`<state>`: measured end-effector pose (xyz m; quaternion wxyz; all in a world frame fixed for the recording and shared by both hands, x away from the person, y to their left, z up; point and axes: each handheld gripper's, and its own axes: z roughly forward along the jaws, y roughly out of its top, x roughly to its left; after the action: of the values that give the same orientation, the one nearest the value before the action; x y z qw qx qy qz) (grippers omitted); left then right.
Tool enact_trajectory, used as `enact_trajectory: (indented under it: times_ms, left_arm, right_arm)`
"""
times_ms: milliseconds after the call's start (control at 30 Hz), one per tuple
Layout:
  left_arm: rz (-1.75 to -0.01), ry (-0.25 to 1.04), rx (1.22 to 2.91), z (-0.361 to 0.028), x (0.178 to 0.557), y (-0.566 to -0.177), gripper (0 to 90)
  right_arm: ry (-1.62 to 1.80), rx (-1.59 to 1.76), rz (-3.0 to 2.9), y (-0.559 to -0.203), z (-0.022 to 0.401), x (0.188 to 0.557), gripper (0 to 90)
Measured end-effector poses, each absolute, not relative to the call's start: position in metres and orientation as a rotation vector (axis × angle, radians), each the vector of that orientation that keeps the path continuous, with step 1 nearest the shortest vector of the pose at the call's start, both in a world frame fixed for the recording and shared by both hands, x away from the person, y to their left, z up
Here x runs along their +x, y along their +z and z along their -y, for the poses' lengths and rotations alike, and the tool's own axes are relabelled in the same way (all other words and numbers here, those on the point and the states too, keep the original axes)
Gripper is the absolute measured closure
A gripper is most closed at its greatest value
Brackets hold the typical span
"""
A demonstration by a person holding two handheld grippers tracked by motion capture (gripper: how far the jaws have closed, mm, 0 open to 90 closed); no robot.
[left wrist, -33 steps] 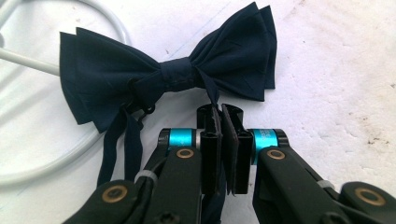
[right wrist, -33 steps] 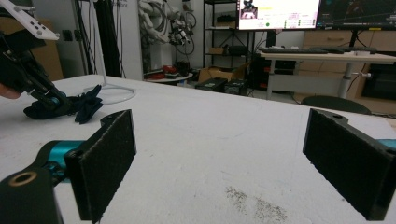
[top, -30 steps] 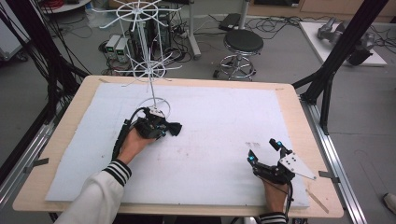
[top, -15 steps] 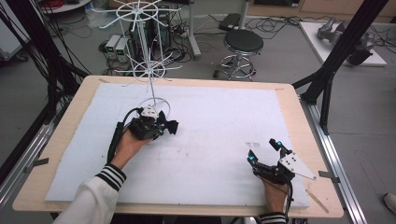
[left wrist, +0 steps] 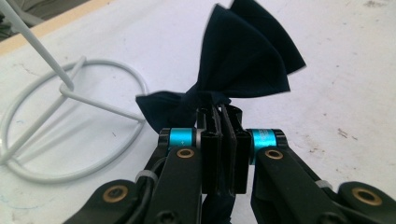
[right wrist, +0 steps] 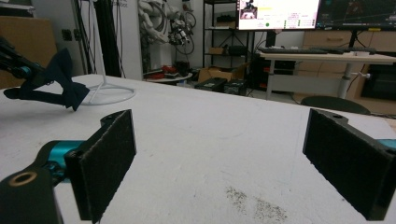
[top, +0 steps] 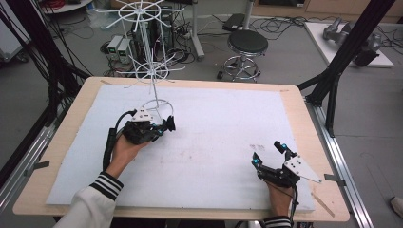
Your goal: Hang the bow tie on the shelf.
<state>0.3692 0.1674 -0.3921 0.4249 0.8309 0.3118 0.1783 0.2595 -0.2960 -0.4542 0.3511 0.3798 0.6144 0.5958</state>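
left gripper (top: 164, 127) sits near the table's (top: 85, 102) far-left part, on the white sheet (top: 228, 123), jaws clenched on a dark navy bow tie (left wrist: 243, 60), pinching it at the knot; wings fan out past the jaw tips, one lobe drooping left. bow tie is lifted off the sheet, just beside the ring base (left wrist: 70, 121) of the white wire rack (top: 152, 71), not touching it as far as i can tell. rack stands at the far-left edge with spoke arms up high.

right gripper (top: 270, 154) rests near the near-right corner, jaws released and wide apart, nothing between them, well apart from the bow tie.

risks, judged: grip is only on the narrow knot, so the fabric could slip or twist out if swung fast. rack looks light, so a bump on the base or stem could tip it. a loose wing may snag on a spoke.
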Motion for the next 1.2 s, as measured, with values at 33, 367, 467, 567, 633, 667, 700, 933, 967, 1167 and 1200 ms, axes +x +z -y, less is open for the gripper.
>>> enact_trajectory:
  times_ms: [33, 367, 467, 567, 633, 667, 700, 933, 967, 1167, 1200]
  left_arm:
    - [-0.774, 0.450, 2.074, -0.169, 0.368, -0.391, 86.3]
    - [-0.735, 0.478, 2.033, -0.176, 0.356, -0.379, 86.3]
    - [-0.718, 0.482, 2.025, -0.177, 0.353, -0.376, 86.3]
    - [-0.702, 0.487, 2.008, -0.178, 0.349, -0.370, 86.3]
    - [-0.688, 0.496, 1.997, -0.179, 0.346, -0.365, 86.3]
    - [-0.681, 0.499, 1.995, -0.179, 0.344, -0.362, 86.3]
    - [-0.670, 0.507, 1.986, -0.180, 0.342, -0.358, 86.3]
    - [-0.683, 0.537, 1.944, -0.192, 0.338, -0.349, 86.3]
    - [-0.689, 0.545, 1.935, -0.194, 0.338, -0.348, 86.3]
    - [-0.733, 0.584, 1.894, -0.210, 0.337, -0.342, 86.3]
    - [-0.746, 0.595, 1.880, -0.215, 0.336, -0.341, 86.3]
  right_arm:
    - [1.542, 0.977, -1.591, -0.454, 0.296, 0.260, 8.6]
    - [1.542, 0.978, -1.590, -0.454, 0.296, 0.260, 8.7]
    - [1.541, 0.980, -1.590, -0.454, 0.296, 0.260, 8.6]
    - [1.542, 0.984, -1.591, -0.454, 0.296, 0.260, 8.7]
    - [1.540, 0.978, -1.588, -0.454, 0.296, 0.260, 8.6]
    - [1.541, 0.980, -1.589, -0.454, 0.296, 0.260, 8.6]
    - [1.541, 0.980, -1.589, -0.454, 0.296, 0.260, 8.6]
    - [1.542, 0.983, -1.590, -0.454, 0.296, 0.260, 8.6]
    - [1.542, 0.983, -1.590, -0.454, 0.296, 0.260, 8.7]
    - [1.542, 0.984, -1.590, -0.454, 0.296, 0.260, 8.7]
    - [1.541, 0.980, -1.589, -0.454, 0.296, 0.260, 8.6]
